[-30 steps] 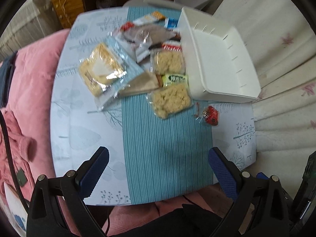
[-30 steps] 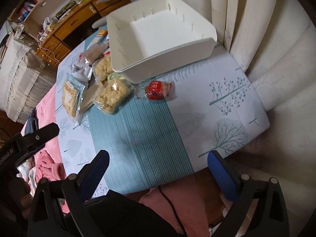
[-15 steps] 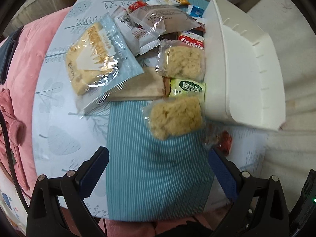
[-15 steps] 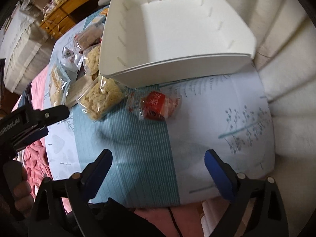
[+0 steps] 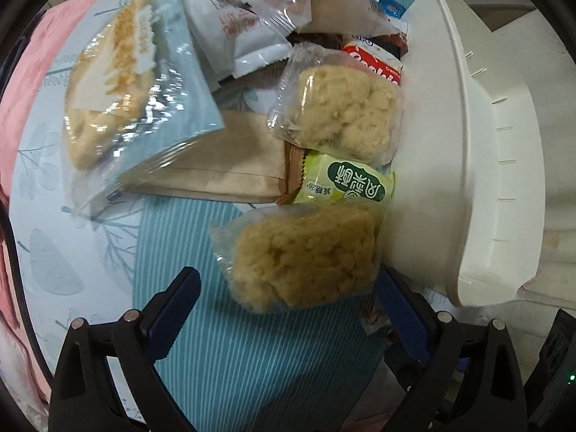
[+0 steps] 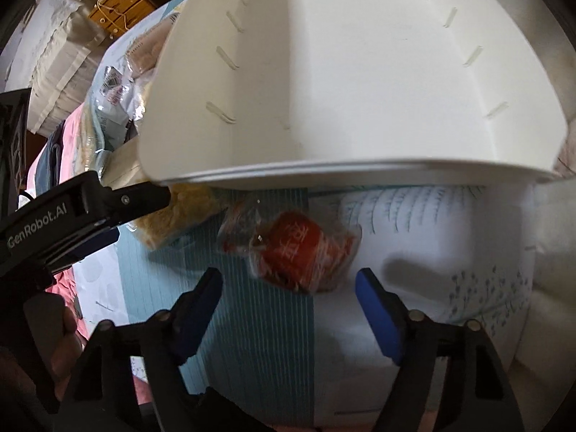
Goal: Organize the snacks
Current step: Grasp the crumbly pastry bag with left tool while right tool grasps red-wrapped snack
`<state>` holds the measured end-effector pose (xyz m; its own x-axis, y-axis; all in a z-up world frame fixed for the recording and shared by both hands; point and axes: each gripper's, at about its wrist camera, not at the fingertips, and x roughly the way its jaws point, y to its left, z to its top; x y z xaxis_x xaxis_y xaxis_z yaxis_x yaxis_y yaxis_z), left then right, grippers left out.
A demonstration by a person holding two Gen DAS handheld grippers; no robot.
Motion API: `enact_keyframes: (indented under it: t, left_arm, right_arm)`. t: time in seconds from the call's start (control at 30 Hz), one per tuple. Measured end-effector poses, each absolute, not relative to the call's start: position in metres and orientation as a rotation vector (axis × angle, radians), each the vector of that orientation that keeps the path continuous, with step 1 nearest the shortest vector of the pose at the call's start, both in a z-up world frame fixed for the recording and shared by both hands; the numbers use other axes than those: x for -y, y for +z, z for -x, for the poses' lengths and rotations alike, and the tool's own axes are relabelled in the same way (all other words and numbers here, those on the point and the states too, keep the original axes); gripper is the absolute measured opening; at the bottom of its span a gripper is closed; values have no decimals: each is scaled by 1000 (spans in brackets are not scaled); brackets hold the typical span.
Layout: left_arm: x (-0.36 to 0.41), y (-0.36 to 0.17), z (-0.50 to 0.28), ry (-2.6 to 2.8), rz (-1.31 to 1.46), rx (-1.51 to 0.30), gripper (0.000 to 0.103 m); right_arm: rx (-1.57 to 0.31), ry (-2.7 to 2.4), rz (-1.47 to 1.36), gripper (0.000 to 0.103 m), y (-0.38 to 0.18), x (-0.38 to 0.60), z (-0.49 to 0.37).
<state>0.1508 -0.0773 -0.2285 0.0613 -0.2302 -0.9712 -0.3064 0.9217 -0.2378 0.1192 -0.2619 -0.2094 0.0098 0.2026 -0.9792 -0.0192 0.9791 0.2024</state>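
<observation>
A clear-wrapped yellow crispy rice cake (image 5: pixel 302 255) lies on the teal striped cloth beside the white bin (image 5: pixel 486 165). My left gripper (image 5: pixel 288 291) hangs open right above its near edge, one blue finger on each side, not touching. A red-wrapped snack (image 6: pixel 298 248) lies in front of the empty white bin (image 6: pixel 360 82). My right gripper (image 6: pixel 288 284) straddles its near side with jaws closing; the pads stand clear of the wrapper. The left gripper's black body (image 6: pixel 72 212) shows at the left of the right wrist view.
More snacks are piled behind the rice cake: a second rice cake (image 5: pixel 345 115), a green packet (image 5: pixel 345 183), a brown paper packet (image 5: pixel 223 169), a light blue cracker pack (image 5: pixel 133 82) and white wrappers (image 5: pixel 244 32). Pink fabric (image 5: pixel 21 82) lies left of the table.
Both grippers have come down and forward toward the table. The rice cake now fills the left view, the red snack the right. The right jaws have narrowed.
</observation>
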Motion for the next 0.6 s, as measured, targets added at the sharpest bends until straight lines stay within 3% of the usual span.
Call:
enact_keyframes:
  t: [0.27,0.6]
  left_arm:
    - [97,-246,-167,63,417,-1566,97]
    - [100,-246,-167,16,440,-1547,87]
  right_arm:
    - [-1560,186,-124,66,-225,266,-135]
    - [-1539,190,-104,61,-230,253,-138]
